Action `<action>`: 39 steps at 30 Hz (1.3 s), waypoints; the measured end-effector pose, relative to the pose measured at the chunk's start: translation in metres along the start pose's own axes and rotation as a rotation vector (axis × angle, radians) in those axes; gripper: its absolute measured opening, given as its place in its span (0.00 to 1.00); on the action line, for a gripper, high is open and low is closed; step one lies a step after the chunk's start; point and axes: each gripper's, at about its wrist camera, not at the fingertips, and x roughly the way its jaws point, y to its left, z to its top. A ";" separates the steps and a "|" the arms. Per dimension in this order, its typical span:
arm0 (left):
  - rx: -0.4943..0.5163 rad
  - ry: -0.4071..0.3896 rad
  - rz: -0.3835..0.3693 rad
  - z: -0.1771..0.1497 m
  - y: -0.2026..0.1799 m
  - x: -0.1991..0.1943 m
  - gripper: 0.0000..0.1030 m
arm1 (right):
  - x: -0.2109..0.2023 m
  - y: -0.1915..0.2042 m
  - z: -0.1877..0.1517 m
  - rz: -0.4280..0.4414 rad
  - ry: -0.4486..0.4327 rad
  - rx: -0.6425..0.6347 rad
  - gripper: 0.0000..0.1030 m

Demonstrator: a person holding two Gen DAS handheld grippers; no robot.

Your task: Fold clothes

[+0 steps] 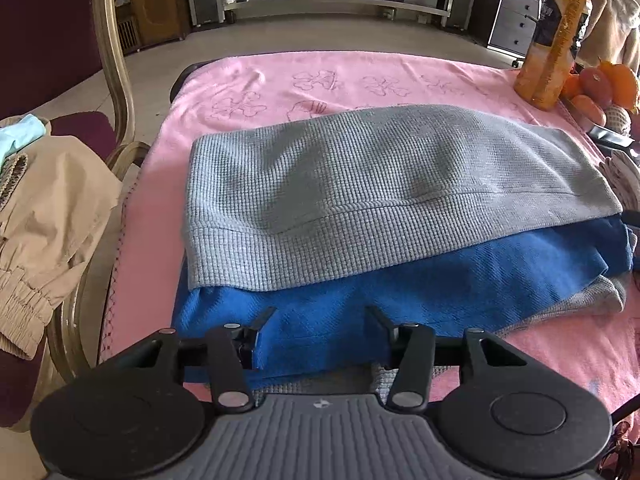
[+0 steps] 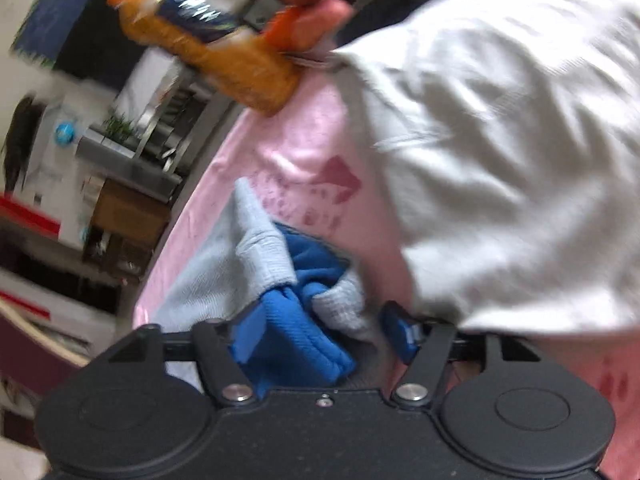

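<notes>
A folded grey waffle-knit garment lies on top of a blue garment on a table covered by a pink towel. My left gripper sits over the blue garment's near edge. Its jaws stand partly apart, and the cloth between them lies flat, not bunched. The right wrist view is blurred. There my right gripper is open wide at the stack's end. A bunched fold of the blue garment and a grey waffle corner lie loose between its blue-padded fingers.
A white garment lies crumpled on the towel beside the stack. An orange juice bottle and a pile of fruit stand at the far right corner. A chair with a beige garment is at the table's left.
</notes>
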 end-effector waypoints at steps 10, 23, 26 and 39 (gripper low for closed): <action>-0.011 0.005 0.001 0.001 0.004 0.001 0.49 | 0.003 0.025 -0.018 -0.091 -0.047 -0.190 0.26; 0.025 0.056 -0.054 0.002 0.005 -0.003 0.48 | -0.037 0.147 -0.020 -0.159 -0.134 -0.425 0.19; 0.049 0.032 -0.023 0.004 0.006 -0.014 0.48 | -0.040 0.191 -0.030 -0.190 -0.159 -0.573 0.18; -0.276 -0.134 0.063 0.007 0.135 -0.088 0.48 | -0.023 0.365 -0.167 -0.123 -0.187 -1.286 0.18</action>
